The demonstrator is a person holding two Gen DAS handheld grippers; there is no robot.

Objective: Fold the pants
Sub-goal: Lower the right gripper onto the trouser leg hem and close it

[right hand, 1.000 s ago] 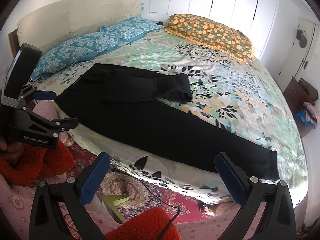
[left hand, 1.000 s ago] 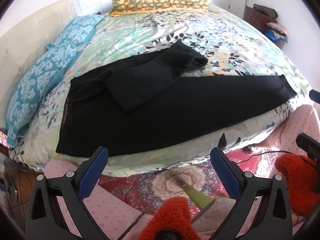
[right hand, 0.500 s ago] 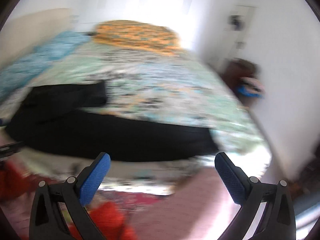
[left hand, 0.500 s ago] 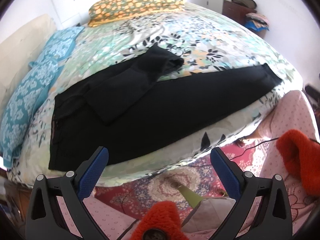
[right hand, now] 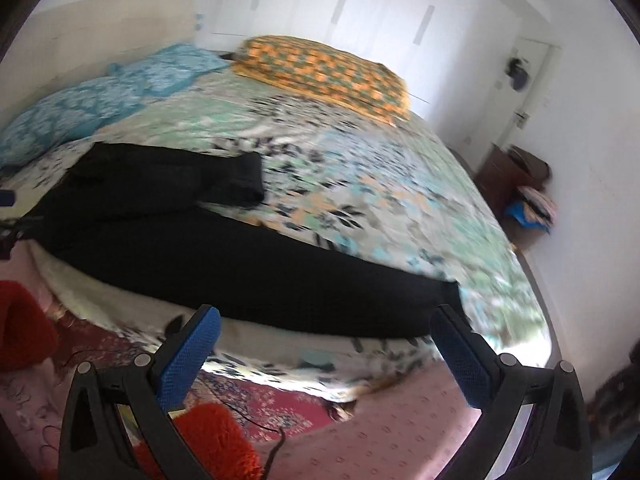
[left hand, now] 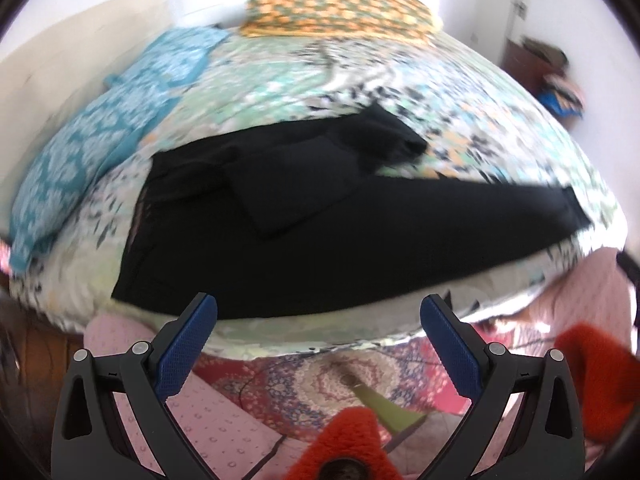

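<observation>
Black pants (left hand: 320,232) lie on the floral bedspread near the bed's front edge. One leg stretches out to the right; the other is folded back over the waist part. They also show in the right wrist view (right hand: 224,256), with the leg end at the right. My left gripper (left hand: 319,316) is open and empty, held off the bed's front edge before the pants' middle. My right gripper (right hand: 325,326) is open and empty, just short of the long leg's end.
The bed (left hand: 400,80) has two blue pillows (left hand: 100,136), an orange pillow (left hand: 340,12) and a cream headboard. A red patterned rug (left hand: 320,372) lies on the floor below. A dark cabinet with piled clothes (right hand: 520,188) stands at the right wall.
Both views shifted and blurred as the grippers moved. The right gripper swung right toward the long leg's end. The left gripper stays before the pants' middle. Pants unchanged.
</observation>
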